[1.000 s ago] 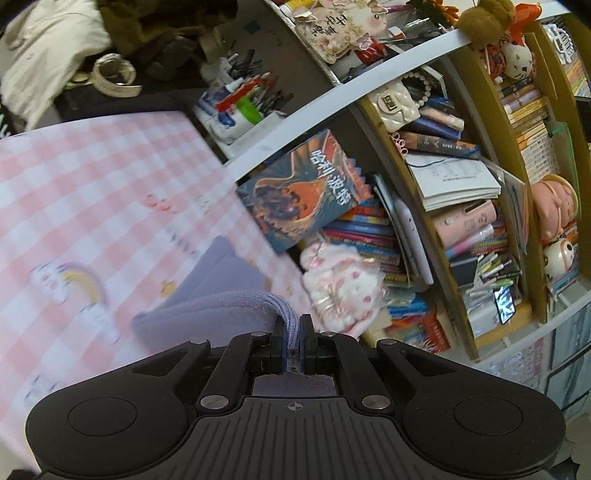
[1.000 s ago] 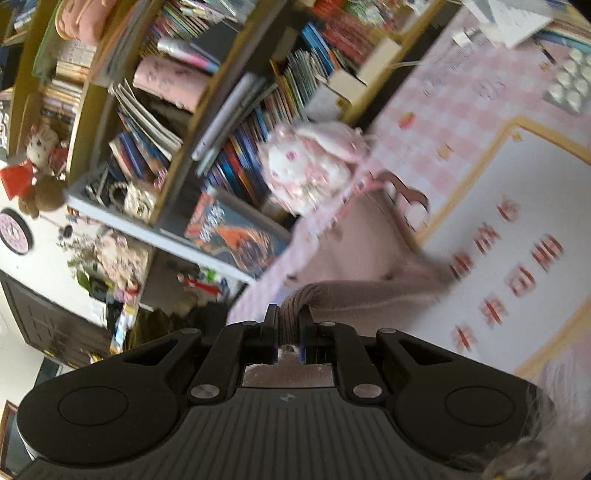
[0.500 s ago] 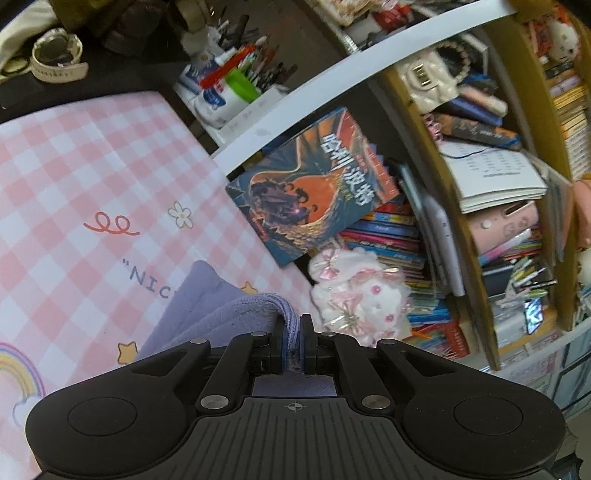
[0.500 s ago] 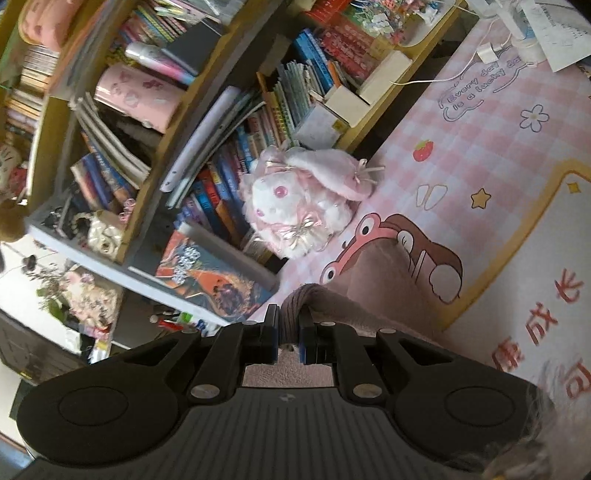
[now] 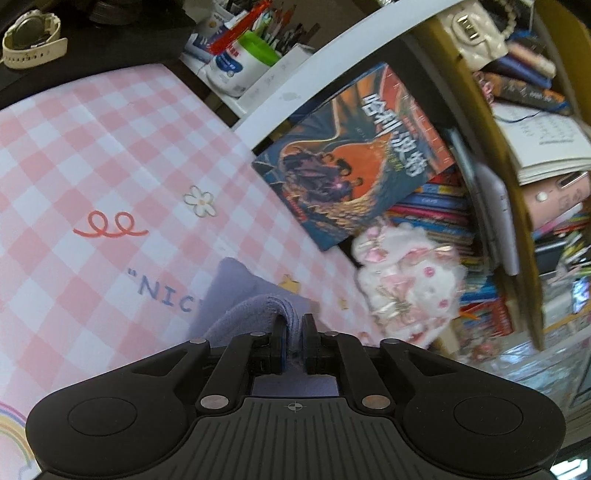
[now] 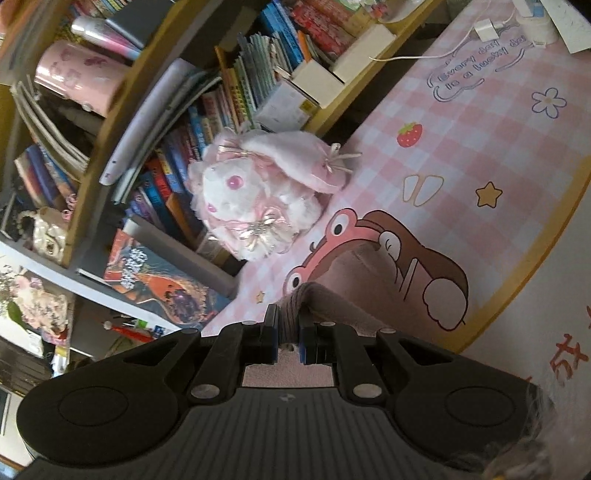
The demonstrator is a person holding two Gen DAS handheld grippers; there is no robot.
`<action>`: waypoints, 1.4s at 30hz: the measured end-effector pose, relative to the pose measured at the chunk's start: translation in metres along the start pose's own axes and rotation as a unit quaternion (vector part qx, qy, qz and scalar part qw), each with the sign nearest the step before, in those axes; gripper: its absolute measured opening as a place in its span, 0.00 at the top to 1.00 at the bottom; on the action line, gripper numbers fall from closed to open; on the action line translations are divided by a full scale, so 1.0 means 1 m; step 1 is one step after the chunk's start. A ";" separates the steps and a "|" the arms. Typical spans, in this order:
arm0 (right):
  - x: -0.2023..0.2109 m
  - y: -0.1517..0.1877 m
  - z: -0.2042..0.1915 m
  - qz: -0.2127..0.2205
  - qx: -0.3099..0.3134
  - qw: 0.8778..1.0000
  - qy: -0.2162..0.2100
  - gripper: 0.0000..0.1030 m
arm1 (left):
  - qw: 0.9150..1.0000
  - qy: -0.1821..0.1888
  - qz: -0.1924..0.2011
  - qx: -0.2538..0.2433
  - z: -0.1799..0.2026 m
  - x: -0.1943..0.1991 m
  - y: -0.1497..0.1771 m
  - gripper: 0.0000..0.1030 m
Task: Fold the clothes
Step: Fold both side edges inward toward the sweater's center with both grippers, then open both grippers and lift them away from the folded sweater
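A lavender cloth (image 5: 236, 288) lies on the pink checked mat (image 5: 92, 155), and a fold of it arches up between the fingers of my left gripper (image 5: 293, 328). The jaws are opening, though the fold still fills the narrow gap. In the right wrist view the cloth (image 6: 354, 273) looks mauve and covers part of a cartoon car print. My right gripper (image 6: 289, 325) is shut on a raised fold of it, low over the mat. The rest of the garment is hidden beneath both grippers.
A pink plush bunny (image 6: 258, 199) sits at the mat's far edge against a crowded bookshelf (image 6: 229, 92). A large book (image 5: 354, 155) leans there. A pen holder (image 5: 240, 62) and a watch (image 5: 29, 37) lie beyond the mat. A charger with its cable (image 6: 487, 29) lies far right.
Both grippers have sunk and moved toward the bookshelf side with the cloth folds between their fingers. The gap between the left fingers has widened a little.
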State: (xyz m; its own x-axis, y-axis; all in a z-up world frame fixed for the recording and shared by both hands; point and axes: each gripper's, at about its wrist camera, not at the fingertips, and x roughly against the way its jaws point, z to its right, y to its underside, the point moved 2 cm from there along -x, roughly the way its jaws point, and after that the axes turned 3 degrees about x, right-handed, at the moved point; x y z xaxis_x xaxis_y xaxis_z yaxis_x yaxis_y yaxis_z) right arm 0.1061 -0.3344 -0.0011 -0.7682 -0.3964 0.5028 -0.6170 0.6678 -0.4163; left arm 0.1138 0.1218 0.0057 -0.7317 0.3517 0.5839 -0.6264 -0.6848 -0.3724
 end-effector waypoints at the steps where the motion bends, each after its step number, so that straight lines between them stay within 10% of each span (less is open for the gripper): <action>1: -0.003 -0.001 0.000 -0.003 0.003 1.000 0.004 0.85 | 1.000 -0.008 -0.003 -0.006 -0.001 -0.002 -0.002 0.81; 5: -0.004 -0.005 -0.006 0.016 0.041 0.999 0.021 0.57 | 0.999 -0.031 0.017 -0.035 -0.004 0.006 -0.011 0.38; 11: -0.012 -0.002 -0.011 -0.004 0.129 0.989 0.075 0.57 | 0.981 -0.070 0.014 -0.178 0.006 0.012 -0.006 0.38; 19: -0.057 0.020 -0.028 -0.041 0.340 0.923 0.178 0.58 | 0.931 -0.105 -0.022 -0.350 0.034 -0.038 0.016 0.39; 22: -0.069 0.020 -0.026 -0.047 0.357 0.913 0.194 0.74 | 0.936 -0.115 -0.043 -0.330 0.023 -0.049 0.014 0.92; 23: -0.070 0.019 -0.024 -0.052 0.353 0.914 0.191 0.85 | 0.940 -0.109 -0.038 -0.321 0.021 -0.044 0.011 0.96; 30: -0.037 0.007 -0.024 0.016 0.281 0.949 0.142 0.94 | 0.959 -0.085 -0.003 -0.270 0.010 -0.040 -0.006 0.96; 39: -0.074 0.007 0.001 -0.042 0.280 0.943 0.176 0.93 | 0.956 -0.116 -0.014 -0.268 -0.001 -0.059 -0.007 0.84; 42: -0.065 0.006 -0.006 -0.033 0.289 0.939 0.184 0.76 | 0.958 -0.108 0.007 -0.265 0.007 -0.046 -0.007 0.80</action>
State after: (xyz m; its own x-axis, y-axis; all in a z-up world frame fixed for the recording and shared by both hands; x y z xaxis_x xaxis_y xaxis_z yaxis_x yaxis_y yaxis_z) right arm 0.1534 -0.3012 -0.0315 -0.6797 -0.1100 0.7252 -0.7325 0.1534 -0.6633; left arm 0.1538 0.1062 -0.0135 -0.7047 0.1647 0.6902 -0.7068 -0.2482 -0.6624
